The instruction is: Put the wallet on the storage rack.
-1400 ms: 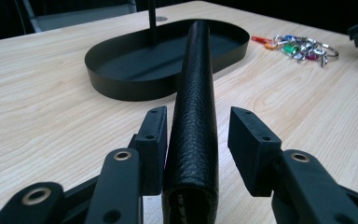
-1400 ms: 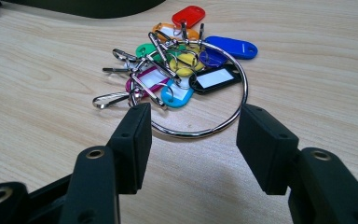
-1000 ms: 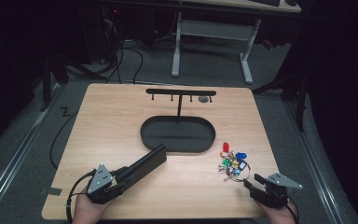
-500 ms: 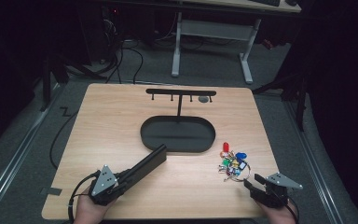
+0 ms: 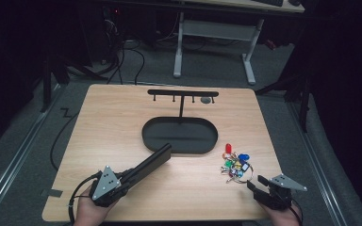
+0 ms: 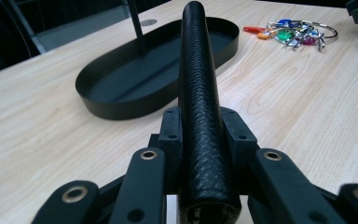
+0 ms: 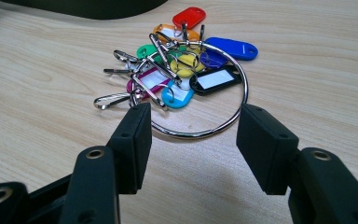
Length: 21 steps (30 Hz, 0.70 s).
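My left gripper (image 5: 126, 179) is shut on one end of a long black leather-textured case (image 5: 149, 161), near the table's front left. The case (image 6: 196, 70) points away from me toward a black oval tray (image 5: 165, 141), and its far tip reaches the tray's near rim. A metal ring with several coloured key tags (image 5: 236, 164) lies on the wood to the right of the tray. My right gripper (image 5: 256, 184) stands open just short of that ring (image 7: 186, 70), with nothing between its jaws (image 7: 193, 140).
A thin post (image 5: 181, 106) rises from the tray's back and carries a black crossbar with small hooks (image 5: 183, 93). A round hole (image 5: 206, 100) sits in the tabletop behind it. Bare wood (image 5: 108, 127) lies left of the tray. Desk legs and cables stand beyond the far edge.
My left gripper with the case has shifted slightly to the right. The right gripper and the keys have not moved.
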Available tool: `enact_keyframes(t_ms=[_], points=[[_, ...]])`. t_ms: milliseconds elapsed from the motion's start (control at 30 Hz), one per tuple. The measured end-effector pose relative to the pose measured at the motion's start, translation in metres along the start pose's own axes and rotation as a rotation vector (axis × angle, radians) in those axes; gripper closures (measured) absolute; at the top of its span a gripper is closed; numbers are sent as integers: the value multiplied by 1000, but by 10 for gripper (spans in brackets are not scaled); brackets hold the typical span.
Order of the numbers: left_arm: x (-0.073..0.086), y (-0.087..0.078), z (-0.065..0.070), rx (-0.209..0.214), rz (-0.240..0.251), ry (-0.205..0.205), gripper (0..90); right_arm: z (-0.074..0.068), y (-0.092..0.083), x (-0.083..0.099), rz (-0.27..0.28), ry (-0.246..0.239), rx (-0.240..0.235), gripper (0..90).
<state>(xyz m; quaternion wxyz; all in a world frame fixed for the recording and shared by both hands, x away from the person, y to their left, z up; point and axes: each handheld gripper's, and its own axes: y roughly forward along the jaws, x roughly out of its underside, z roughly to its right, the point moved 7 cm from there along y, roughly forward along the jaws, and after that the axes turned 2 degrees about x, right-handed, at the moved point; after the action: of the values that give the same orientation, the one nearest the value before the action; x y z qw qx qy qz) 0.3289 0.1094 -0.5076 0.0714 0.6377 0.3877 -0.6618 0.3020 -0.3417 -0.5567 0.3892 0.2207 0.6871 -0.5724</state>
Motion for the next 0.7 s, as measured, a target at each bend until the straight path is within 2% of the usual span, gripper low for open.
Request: enact_keyframes(t_ms=[367, 533, 700], points=[[-33, 22, -10, 17, 11, 43, 737, 4, -6, 3, 12, 0, -1, 456], [-48, 38, -15, 39, 8, 61, 738, 6, -12, 7, 15, 6, 10, 456], [-60, 59, -17, 57, -13, 100, 737, 7, -21, 13, 19, 21, 23, 458]])
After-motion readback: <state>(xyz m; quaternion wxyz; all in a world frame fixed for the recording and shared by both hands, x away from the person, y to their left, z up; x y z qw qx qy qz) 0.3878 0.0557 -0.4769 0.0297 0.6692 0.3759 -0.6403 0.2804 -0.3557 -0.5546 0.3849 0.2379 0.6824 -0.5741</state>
